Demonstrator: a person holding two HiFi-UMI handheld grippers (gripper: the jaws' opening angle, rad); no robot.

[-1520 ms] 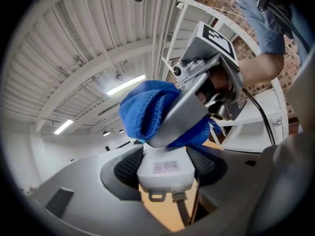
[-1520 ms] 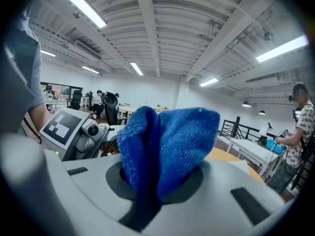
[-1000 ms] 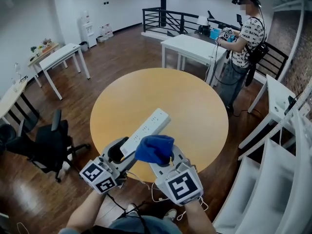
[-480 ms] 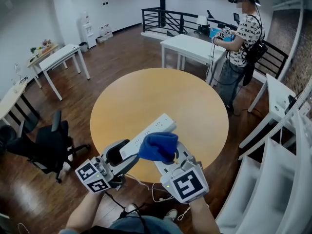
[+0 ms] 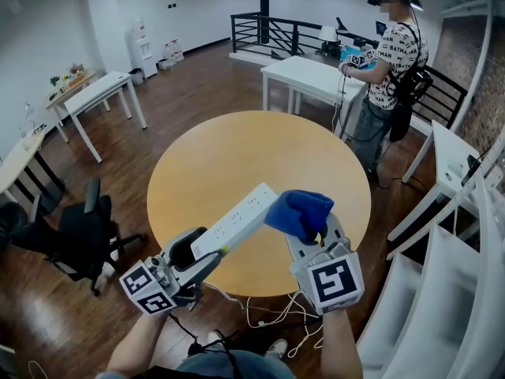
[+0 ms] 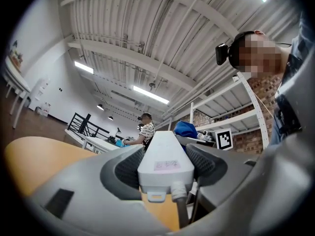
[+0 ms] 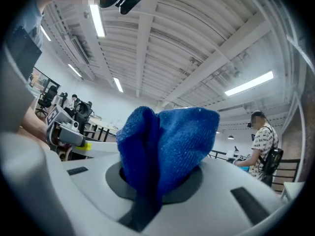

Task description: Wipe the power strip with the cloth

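sliding up and right since a second ago, the cloth [image 5: 300, 213], clenched in the right tongs [image 5: 314, 234], now sits at the far tip of the power strip [image 5: 235, 222], which the left tongs [image 5: 203, 253] grasp by its cord end above the round desk [image 5: 237, 152]: one pass looks finished. wooden floor [image 5: 189, 85], white tables [image 5: 312, 76], a person [image 5: 394, 61] standing at upper right.

Ahead of you the table [image 5: 237, 148] offers open room on both sides of the strip [image 5: 237, 221], which slants across in front of you with the cloth [image 5: 300, 213] at its far end. A shelf [image 5: 450, 283] crowds your right, and a chair [image 5: 79, 235] stands at your left.
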